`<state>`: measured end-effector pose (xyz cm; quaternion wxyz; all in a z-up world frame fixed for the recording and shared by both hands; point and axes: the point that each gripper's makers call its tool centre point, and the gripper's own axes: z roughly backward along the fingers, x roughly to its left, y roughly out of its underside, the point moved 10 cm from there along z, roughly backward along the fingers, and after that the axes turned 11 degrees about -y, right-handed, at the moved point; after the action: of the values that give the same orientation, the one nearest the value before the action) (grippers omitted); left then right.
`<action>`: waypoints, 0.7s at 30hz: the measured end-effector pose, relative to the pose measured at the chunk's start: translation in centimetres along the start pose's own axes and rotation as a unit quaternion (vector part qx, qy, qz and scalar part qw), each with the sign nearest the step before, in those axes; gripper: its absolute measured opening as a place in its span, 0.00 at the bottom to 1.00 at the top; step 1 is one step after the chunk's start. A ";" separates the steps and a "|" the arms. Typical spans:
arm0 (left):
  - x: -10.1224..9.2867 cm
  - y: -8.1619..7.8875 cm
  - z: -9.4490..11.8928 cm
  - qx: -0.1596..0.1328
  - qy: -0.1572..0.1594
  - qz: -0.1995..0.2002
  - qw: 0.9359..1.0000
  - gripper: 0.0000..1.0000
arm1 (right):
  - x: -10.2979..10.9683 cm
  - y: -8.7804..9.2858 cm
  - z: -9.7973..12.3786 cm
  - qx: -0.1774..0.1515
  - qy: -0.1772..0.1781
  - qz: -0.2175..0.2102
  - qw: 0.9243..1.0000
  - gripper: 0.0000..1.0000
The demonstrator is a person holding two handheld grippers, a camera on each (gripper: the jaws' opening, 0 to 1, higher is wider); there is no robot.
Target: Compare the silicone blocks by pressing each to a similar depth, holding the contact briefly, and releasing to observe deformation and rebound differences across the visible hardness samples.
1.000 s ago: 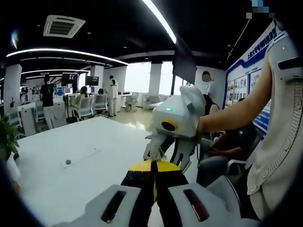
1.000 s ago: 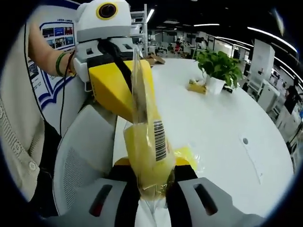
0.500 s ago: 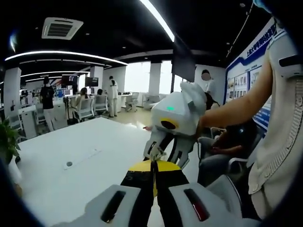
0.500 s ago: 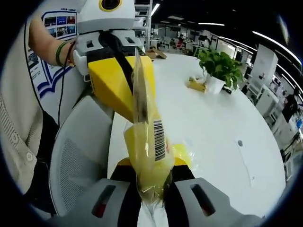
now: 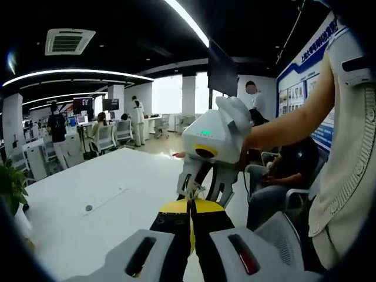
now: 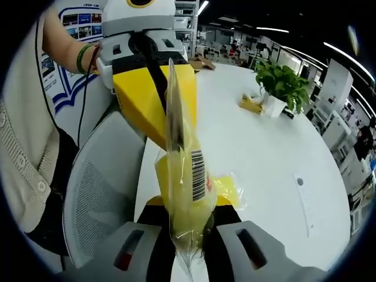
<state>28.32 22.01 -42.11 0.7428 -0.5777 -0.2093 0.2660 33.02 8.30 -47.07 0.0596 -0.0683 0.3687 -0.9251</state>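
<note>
A clear plastic bag with a barcode label holds a yellow silicone block; my right gripper is shut on its lower part. The bag's thin upper edge runs up to my left gripper, whose yellow jaws are closed on it. In the left gripper view my left gripper is shut on that thin plastic edge, and the white right gripper reaches in from the right, its tips just beyond mine. The bag hangs in the air above the white table's near edge.
A potted plant and a small yellow item stand on the far part of the table. A grey mesh chair is tucked at the table's edge. A seated person is at the right, and others stand far back.
Both grippers keep their hold on the bag. The views have shifted slightly, and the right gripper sits a little higher in the left gripper view.
</note>
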 end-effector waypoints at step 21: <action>0.0 -0.2 0.0 0.001 -0.003 -0.009 1.000 0.00 | 0.0 -0.2 0.2 0.009 -0.013 0.006 1.000 0.09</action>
<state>28.34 21.99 -41.93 0.7449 -0.5745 -0.2167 0.2610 33.08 8.31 -46.86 0.0703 -0.0776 0.3602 -0.9270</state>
